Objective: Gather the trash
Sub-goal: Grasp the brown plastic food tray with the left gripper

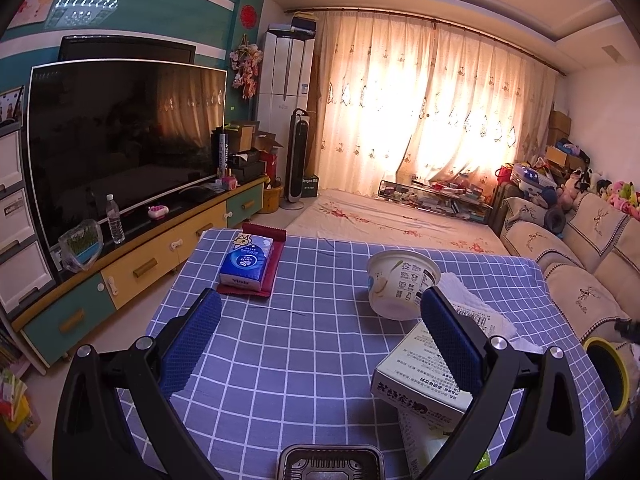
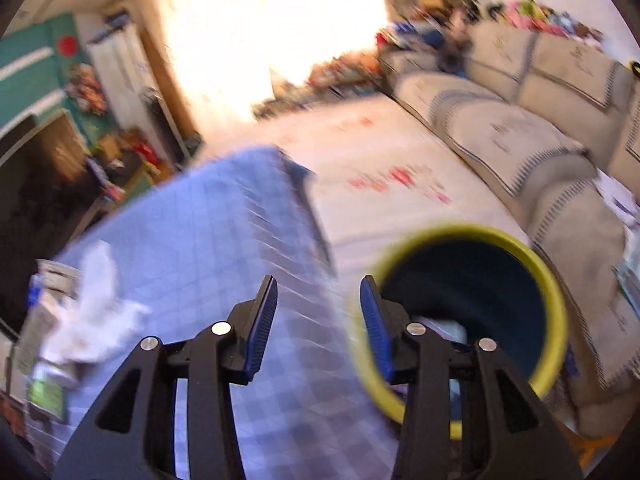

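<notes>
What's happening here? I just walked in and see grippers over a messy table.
A person is clearing trash with two handheld grippers. The right gripper, jaws apart and empty, is beside the yellow-rimmed bin by the checked table. The left gripper hovers open and empty over it. A paper cup, carton, crumpled tissue and black tray remain there.

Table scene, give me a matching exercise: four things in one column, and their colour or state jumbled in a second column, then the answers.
Things:
1. tissue pack
2. paper tub
3. bin
4. left gripper

States:
A. lying on its side on the tablecloth
B. yellow rim, dark inside, beside the table
C. open, nothing between its pads
D. blue, resting on a red mat

Pairs: 1-D, 2-A, 3-B, 4-C
</notes>
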Demonstrator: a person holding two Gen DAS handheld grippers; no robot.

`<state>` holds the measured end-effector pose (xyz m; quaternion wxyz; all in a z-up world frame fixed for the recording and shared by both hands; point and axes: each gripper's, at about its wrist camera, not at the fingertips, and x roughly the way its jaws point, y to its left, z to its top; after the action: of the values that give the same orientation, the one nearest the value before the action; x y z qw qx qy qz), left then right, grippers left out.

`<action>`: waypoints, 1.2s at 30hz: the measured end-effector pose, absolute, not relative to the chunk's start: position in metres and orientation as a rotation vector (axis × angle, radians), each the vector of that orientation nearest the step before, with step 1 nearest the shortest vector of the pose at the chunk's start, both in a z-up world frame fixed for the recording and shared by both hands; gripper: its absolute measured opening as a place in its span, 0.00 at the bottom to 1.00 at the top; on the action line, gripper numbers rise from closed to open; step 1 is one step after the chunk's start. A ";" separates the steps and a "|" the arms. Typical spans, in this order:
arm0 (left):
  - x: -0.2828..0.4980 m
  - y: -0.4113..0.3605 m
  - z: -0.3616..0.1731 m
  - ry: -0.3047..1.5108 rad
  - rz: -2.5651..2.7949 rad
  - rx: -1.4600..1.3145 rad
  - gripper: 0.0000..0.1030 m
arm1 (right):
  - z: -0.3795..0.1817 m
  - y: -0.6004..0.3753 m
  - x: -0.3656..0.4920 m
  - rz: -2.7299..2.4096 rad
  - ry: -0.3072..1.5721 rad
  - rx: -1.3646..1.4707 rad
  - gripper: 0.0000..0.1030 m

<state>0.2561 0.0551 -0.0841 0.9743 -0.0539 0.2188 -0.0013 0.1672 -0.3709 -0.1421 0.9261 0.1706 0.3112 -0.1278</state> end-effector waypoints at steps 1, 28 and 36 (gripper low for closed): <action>0.256 0.054 -0.084 0.447 0.000 -0.104 0.95 | -0.138 -0.362 0.174 -0.239 0.616 0.347 0.40; 0.197 0.002 -0.156 0.822 -0.179 0.304 0.44 | -0.134 -0.331 0.194 -0.113 0.563 0.355 0.49; 0.209 0.003 -0.169 0.875 -0.192 0.264 0.13 | -0.136 -0.333 0.194 -0.115 0.570 0.362 0.49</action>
<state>0.2089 0.0031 -0.1688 0.8930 0.1272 0.4216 -0.0924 0.1938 -0.3327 -0.1358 0.9420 0.1773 0.2793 -0.0565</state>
